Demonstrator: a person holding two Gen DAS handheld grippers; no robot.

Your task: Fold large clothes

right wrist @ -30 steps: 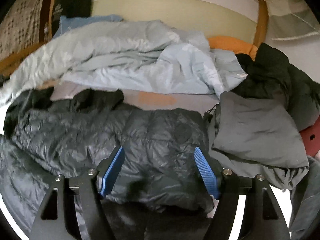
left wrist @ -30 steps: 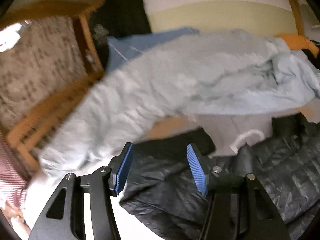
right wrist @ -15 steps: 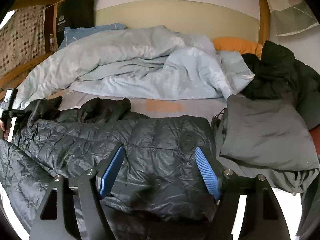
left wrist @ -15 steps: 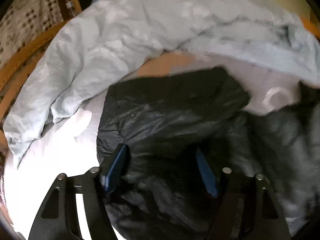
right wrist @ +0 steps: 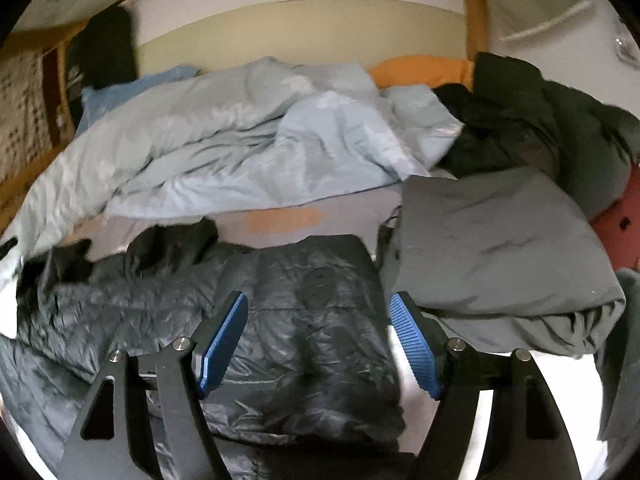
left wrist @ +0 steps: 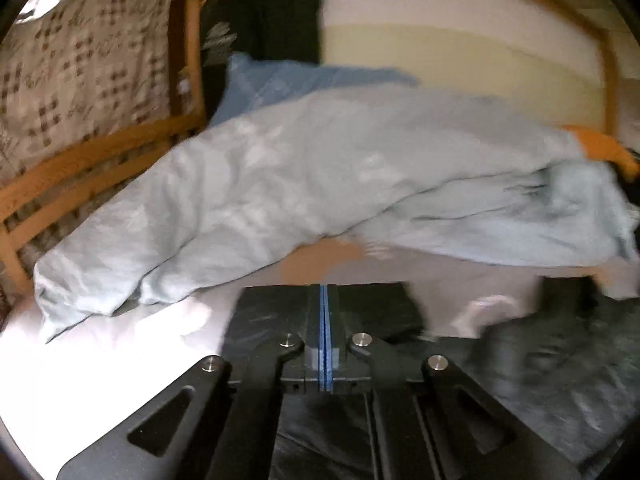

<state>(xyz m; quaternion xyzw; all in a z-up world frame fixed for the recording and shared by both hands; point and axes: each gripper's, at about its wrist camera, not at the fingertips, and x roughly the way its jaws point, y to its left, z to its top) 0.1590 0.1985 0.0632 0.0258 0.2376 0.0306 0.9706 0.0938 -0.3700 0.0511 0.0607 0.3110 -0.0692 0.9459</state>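
Bedding is being shown spread over a wooden-framed bed (left wrist: pixel 100 168), whose slatted rail is curving along the left of the left wrist view. Behind the rail a checked curtain (left wrist: pixel 80 68) is hanging, its pattern blurred. A pale sheet (left wrist: pixel 100 360) is lying smooth and bright at the near left. Across the middle a light blue duvet (left wrist: pixel 320 184) is being seen heaped in soft, rumpled folds, with a blue pillow (left wrist: pixel 280 76) behind it against a cream headboard (right wrist: pixel 300 32) and an orange pillow (right wrist: pixel 420 68) at the far right.

Nearest the cameras, a black jacket (right wrist: pixel 300 320) is lying spread on the sheet; it is quilted, shiny and crinkled, its collar end bunched towards the left. The left gripper (left wrist: pixel 325 308) is seen fully closed, blue pads pressed together above the jacket's dark edge; whether any fabric is being pinched between them cannot be told. The right gripper (right wrist: pixel 320 340) is being held wide open over the jacket's right part, nothing being gripped between its ribbed blue pads.

Just right of the jacket a grey garment (right wrist: pixel 500 248) is lying folded, matte and smooth. Beyond it a dark heap (right wrist: pixel 520 120) of clothes is piled loosely.
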